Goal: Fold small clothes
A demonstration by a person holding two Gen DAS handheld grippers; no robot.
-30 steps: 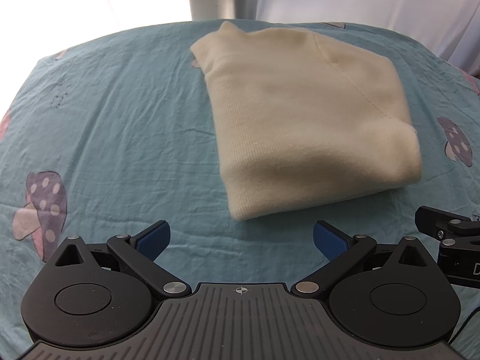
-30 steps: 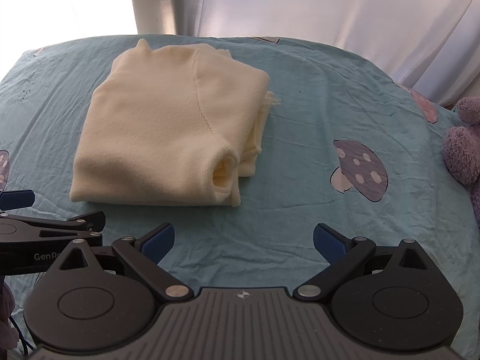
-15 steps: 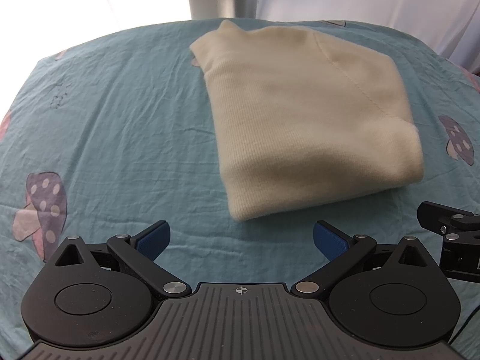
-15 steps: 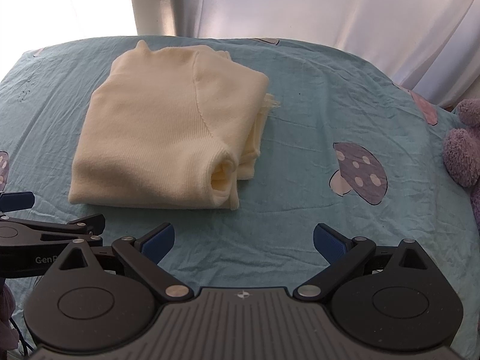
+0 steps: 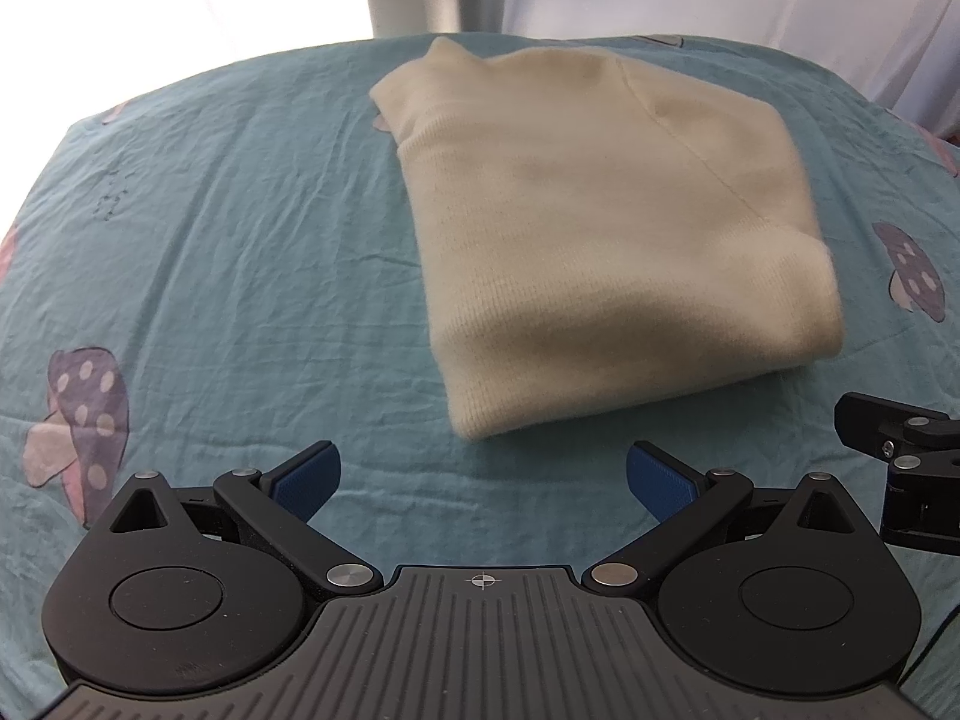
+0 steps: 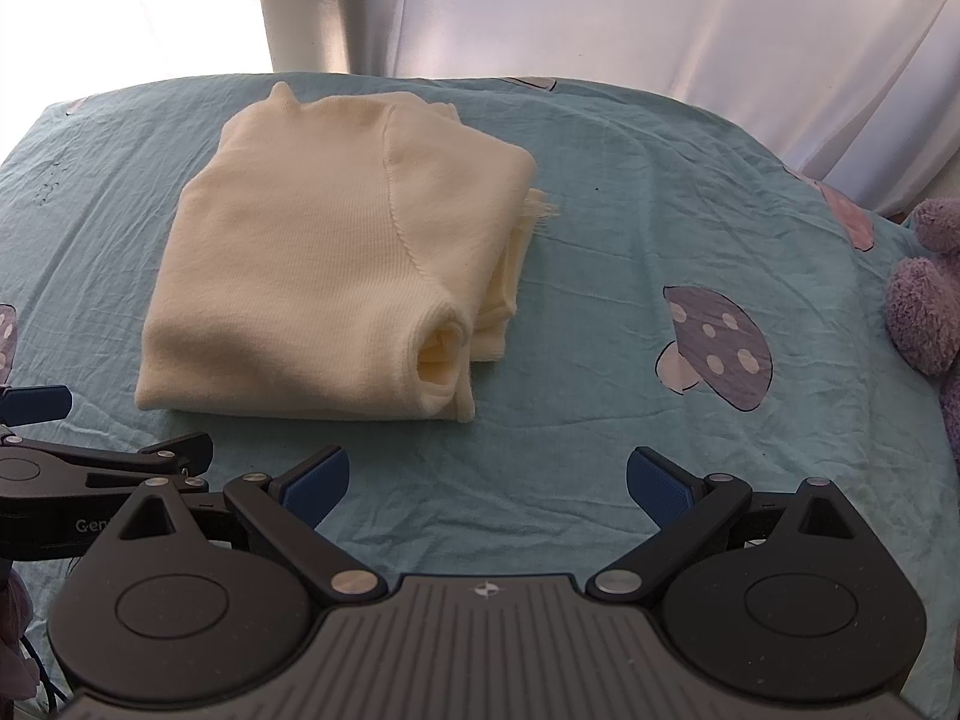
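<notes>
Cream knit sweater (image 5: 606, 228) lies folded into a compact bundle on the bed sheet (image 5: 240, 240). Both the left hand-held gripper (image 5: 480, 480) and the right hand-held gripper (image 6: 486, 480) hover spread and empty, so this garment looks finished.

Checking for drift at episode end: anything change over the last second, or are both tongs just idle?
Barely anything. Both views creep slightly: the folded cream knit sweater sits a touch higher in the right wrist view, so the tongs seem to back off a little. Nothing grabbed or released. Left tongs and right tongs stay open and empty; the sweater stays folded on the teal mushroom-print sheet.
</notes>
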